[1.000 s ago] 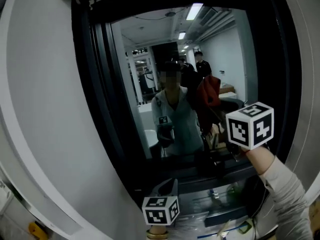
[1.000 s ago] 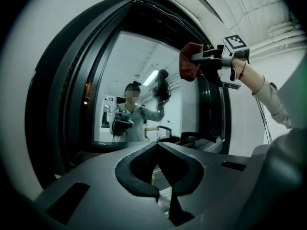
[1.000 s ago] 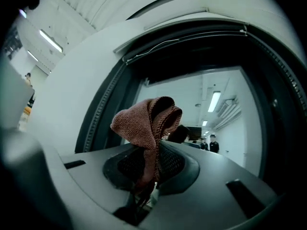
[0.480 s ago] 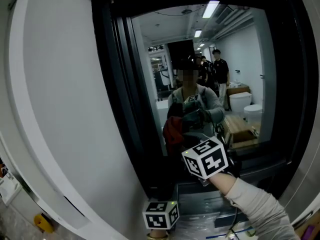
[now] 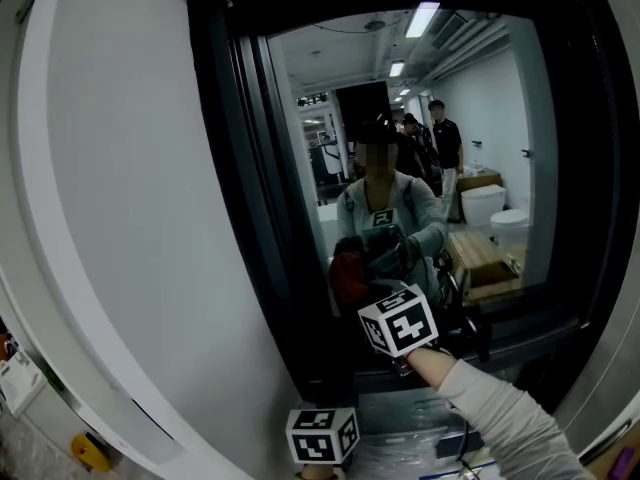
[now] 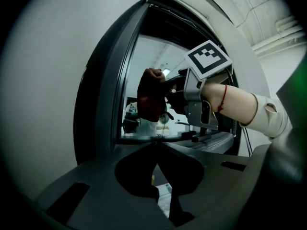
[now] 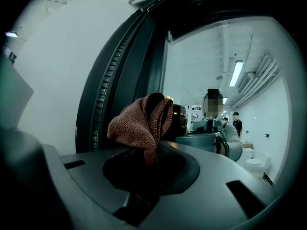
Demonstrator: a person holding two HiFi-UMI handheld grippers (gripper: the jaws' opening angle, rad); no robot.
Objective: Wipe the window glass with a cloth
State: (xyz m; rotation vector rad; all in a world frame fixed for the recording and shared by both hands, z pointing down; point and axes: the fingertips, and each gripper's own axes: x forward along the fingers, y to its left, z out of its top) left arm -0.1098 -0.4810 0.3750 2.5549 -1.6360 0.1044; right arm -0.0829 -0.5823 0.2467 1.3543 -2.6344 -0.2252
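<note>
2 grippers were in view, but only 1 was working. The right gripper (image 7: 147, 153) had its jaws clamped on a bunched reddish-brown cloth (image 7: 142, 122), which stood up past the jaw tips as a folded wad. In the left gripper view the cloth (image 6: 150, 99) sat at the lower left part of the window glass (image 5: 470, 118), just beside the dark window frame (image 5: 240, 218). It looked to be against the pane, though actual contact could not be confirmed. The left gripper (image 5: 322, 434) hung low below the sill, well apart from the cloth, with its jaws together on nothing.

The step in hand appeared to be a wiping stroke along the bottom of the pane. To do it well, only the soft wad should meet the glass, so the right gripper would need to stay angled with the cloth leading and the hard jaw tips held back. Pressure should be light and even, since the wad was held by 1 narrow pinch and could drag out of the jaws. Strokes would best overlap, starting tight against the frame, where dirt tends to collect. The left gripper should keep clear of the stroke path.
</note>
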